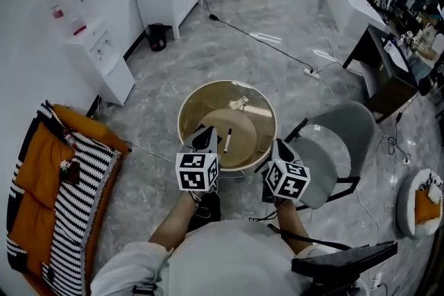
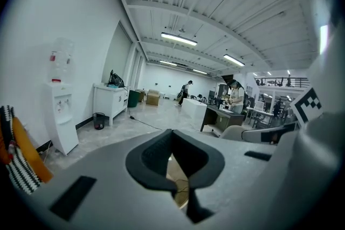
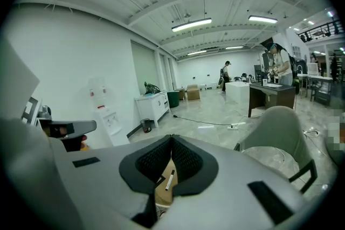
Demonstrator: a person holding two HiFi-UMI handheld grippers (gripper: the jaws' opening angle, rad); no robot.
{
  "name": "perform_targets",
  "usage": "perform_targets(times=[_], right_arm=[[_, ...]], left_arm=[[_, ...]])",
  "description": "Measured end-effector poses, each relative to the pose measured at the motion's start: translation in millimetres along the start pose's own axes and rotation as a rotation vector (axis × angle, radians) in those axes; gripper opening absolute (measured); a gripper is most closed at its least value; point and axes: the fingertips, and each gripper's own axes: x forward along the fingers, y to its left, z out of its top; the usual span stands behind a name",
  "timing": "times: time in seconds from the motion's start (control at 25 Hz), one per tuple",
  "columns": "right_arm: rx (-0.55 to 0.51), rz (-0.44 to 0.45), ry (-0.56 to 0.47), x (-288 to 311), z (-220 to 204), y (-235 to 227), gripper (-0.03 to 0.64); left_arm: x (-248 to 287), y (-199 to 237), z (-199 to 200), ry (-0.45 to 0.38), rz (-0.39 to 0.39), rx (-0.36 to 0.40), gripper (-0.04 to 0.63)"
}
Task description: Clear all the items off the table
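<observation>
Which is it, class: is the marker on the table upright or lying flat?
Lying flat: the head view shows the marker stretched full length on the table.

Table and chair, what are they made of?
Table: probably wood or wood-look board, since the top is tan and smooth with a glossier rim. Chair: the smooth grey shell looks like plastic, and the thin black frame is likely metal.

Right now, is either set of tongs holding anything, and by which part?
Nothing is held: left tongs and right tongs are shut, empty; the marker lies on the table.
</observation>
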Motion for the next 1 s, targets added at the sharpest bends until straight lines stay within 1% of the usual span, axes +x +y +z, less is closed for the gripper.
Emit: perform_targets(times=[0.28,0.48,0.76,0.88,1.0], right_arm=[[-0.01,-0.038,-0.012,73.1,44.7,-1.5,0.023],[0.01,-0.069,0.01,121.9,57.4,-12.6,0.023],[0.025,-0.092,0.02,188.3,75.3,-11.5,0.023],[0.039,-0.102,0.025,207.2,72.6,-17.1,0.023],[0.058,-0.116,0.06,223.9,64.1,-32.7,0.023]], left_arm=[[80.7,37.1,35.4,0.007,-0.04,-0.004,0.008],[134.3,57.5,49.9,0.027,-0.061,-0.002,0.008],[200.1,96.2,53.6,0.081,-0.079,-0.007,0.008],[225.7,108.8,44.9,0.115,-0.075,-0.002,0.008],[248.3,112.1,33.4,0.156,-0.066,-0.016,0.008]])
